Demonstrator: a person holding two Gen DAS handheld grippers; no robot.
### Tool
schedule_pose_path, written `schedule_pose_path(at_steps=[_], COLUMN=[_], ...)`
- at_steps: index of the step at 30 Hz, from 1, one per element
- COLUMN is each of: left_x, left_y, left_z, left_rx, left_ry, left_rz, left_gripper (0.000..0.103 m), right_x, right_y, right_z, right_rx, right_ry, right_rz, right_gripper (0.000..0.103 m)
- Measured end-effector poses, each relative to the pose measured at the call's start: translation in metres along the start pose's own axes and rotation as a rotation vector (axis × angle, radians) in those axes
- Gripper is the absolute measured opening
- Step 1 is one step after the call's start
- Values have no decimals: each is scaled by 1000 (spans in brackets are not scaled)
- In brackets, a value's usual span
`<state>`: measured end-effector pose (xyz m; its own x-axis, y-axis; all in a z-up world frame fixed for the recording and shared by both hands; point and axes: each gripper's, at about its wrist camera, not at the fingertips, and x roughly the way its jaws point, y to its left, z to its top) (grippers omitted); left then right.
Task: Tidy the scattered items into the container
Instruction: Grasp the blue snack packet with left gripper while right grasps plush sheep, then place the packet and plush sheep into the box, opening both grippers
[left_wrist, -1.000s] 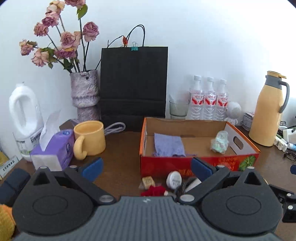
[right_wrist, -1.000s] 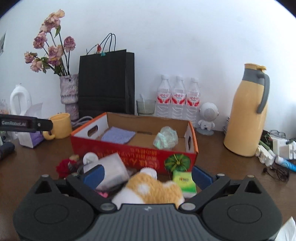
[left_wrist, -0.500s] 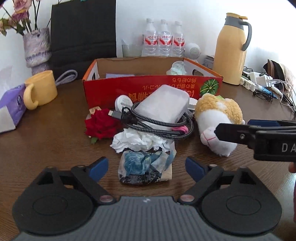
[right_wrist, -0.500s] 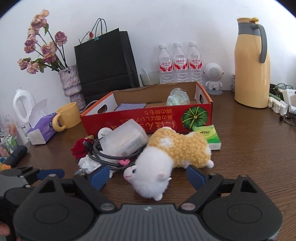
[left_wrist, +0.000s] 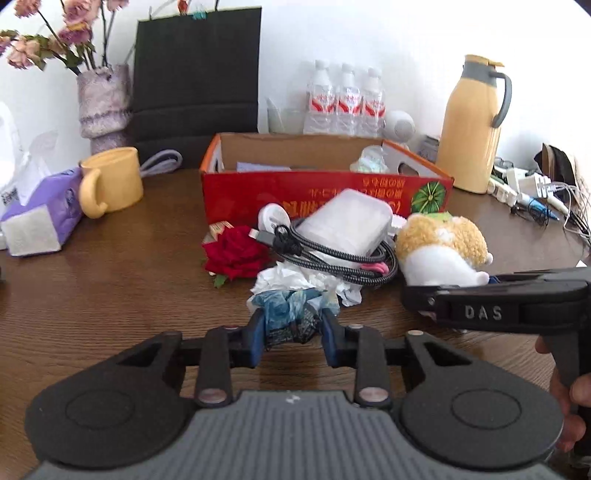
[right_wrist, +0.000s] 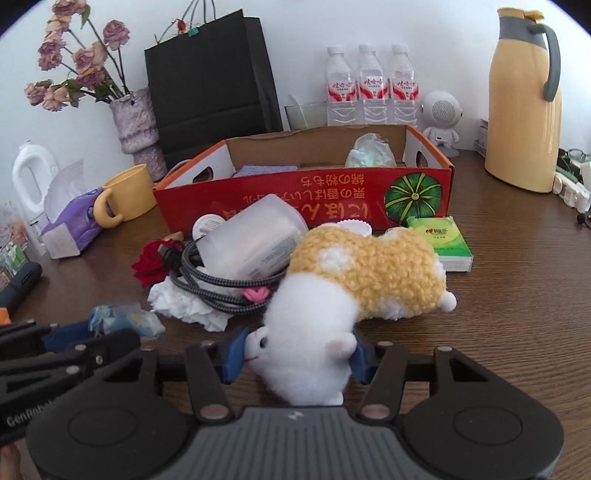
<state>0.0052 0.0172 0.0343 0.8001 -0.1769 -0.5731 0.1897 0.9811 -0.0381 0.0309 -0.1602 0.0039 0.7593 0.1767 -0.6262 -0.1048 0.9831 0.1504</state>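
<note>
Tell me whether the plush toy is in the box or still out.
Out. The plush toy lies on the table in front of the red box, its white head between the right gripper pads.

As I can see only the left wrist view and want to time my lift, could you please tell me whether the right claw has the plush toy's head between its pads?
Observer: Yes. The right claw has just been closing, and both pads touch the plush toy's white head.
Operator: Is anything hidden behind the toy?
Observer: A green tissue pack lies beside it, in front of the red cardboard box.
Operator: And at the far left?
Observer: A dark cylindrical object lies on the table there.
</note>
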Motion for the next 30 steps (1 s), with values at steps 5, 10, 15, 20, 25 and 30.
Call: schedule_pose_path(at_steps=[5,10,15,20,25,30], left_x=[-38,-73,-97,-105,-93,-57], left_y=[5,-9,-18,-26,-22,-10], left_z=[3,-5,-20,-28,-17,30], left_rx=[-41,-10,-10,2,-1,-7], left_ry=[-88,-234,-293,-301,-294,-300], left_rz=[31,130,111,83,71,41], left_gripper=[31,32,32,32,32,33], right_x=[-52,-89,-117,-131,-126,-97], right_y=[14,32,38,34,27,19], right_z=[-8,-26,-45,-54,-35,18], right_rx=[-75,-79,-93,-95,-95,-116], right_ry=[-117,-176,-204,-209,-212,-234], right_rz=[12,15,-5,-20,2,28], right_gripper=[54,54,54,54,55,55])
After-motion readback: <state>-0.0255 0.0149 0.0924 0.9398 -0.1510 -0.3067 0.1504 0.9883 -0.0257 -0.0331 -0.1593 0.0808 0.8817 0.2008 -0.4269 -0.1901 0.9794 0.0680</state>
